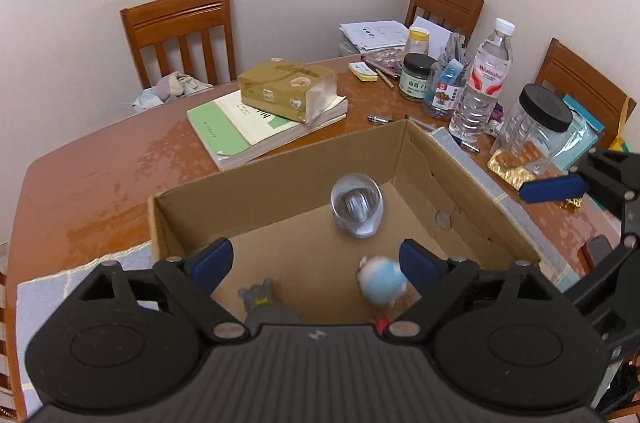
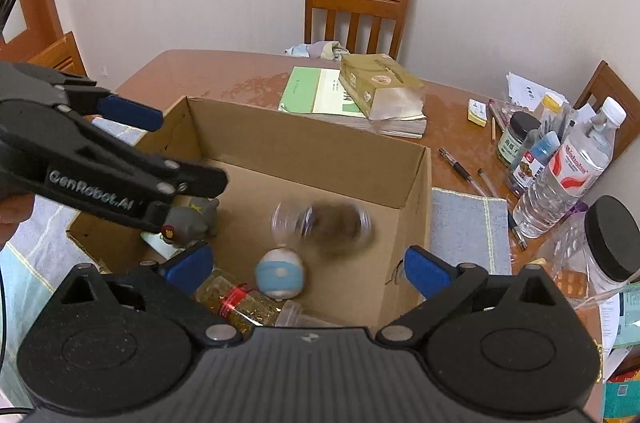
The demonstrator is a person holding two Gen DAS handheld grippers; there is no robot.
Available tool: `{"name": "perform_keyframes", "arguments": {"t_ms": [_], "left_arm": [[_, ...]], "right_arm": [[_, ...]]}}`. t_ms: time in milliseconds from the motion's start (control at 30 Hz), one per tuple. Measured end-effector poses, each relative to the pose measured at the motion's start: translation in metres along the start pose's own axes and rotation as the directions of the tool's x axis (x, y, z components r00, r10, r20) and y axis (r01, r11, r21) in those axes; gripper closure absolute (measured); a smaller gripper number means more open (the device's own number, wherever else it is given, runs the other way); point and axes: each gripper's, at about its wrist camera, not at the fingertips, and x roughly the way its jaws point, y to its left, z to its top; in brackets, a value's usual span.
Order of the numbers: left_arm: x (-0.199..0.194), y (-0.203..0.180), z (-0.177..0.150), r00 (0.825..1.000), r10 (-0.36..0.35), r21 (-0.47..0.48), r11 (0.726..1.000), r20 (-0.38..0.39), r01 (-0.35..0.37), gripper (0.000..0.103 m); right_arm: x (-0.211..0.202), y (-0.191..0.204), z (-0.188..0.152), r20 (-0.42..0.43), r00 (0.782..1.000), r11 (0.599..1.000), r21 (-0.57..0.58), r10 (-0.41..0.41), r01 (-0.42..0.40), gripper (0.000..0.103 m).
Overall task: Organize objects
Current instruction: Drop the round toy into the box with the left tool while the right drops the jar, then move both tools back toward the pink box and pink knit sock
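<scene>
An open cardboard box (image 1: 280, 179) (image 2: 304, 143) sits on the table. Inside lie a clear glass (image 1: 357, 210), blurred in the right wrist view (image 2: 320, 219), a blue-and-white round toy (image 1: 382, 281) (image 2: 280, 273), a grey figure (image 1: 262, 301) (image 2: 192, 219) and a bottle with yellow contents (image 2: 236, 305). My left gripper (image 1: 316, 265) is open and empty over the box's near part; it also shows in the right wrist view (image 2: 132, 115). My right gripper (image 2: 308, 269) is open and empty above the box; one of its fingers (image 1: 554, 187) shows at the right in the left wrist view.
On the table beyond the box lie a tissue pack (image 1: 286, 89) on green books (image 1: 240, 127), pens (image 2: 464, 169), a water bottle (image 1: 482, 83), jars (image 1: 416, 77), a black-lidded clear jar (image 1: 536, 123) and papers (image 1: 374, 33). Wooden chairs (image 1: 180, 35) stand around.
</scene>
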Motion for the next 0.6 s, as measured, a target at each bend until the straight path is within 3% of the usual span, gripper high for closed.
{"name": "perform_keyframes", "arguments": {"t_ms": [100,333,600], "left_arm": [[-0.011,-0.002,-0.012,1.0,0.011,-0.006,1.0,0.009,-0.011,0.004],[-0.033,-0.002,-0.041,0.998,0.057,-0.006,0.998,0.006,-0.057,0.004],[-0.057,-0.002,-0.085,0.994,0.104,0.005,0.995,0.023,-0.104,0.003]], "right_arm": [[-0.008,0.003,-0.005,0.015,1.0,1.0,-0.003,0.007,-0.007,0.0],[-0.026,0.024,-0.024,0.026,1.0,1.0,-0.019,-0.012,0.012,0.0],[-0.047,0.053,-0.069,0.017,0.997,0.997,0.032,-0.071,0.071,0.0]]}}
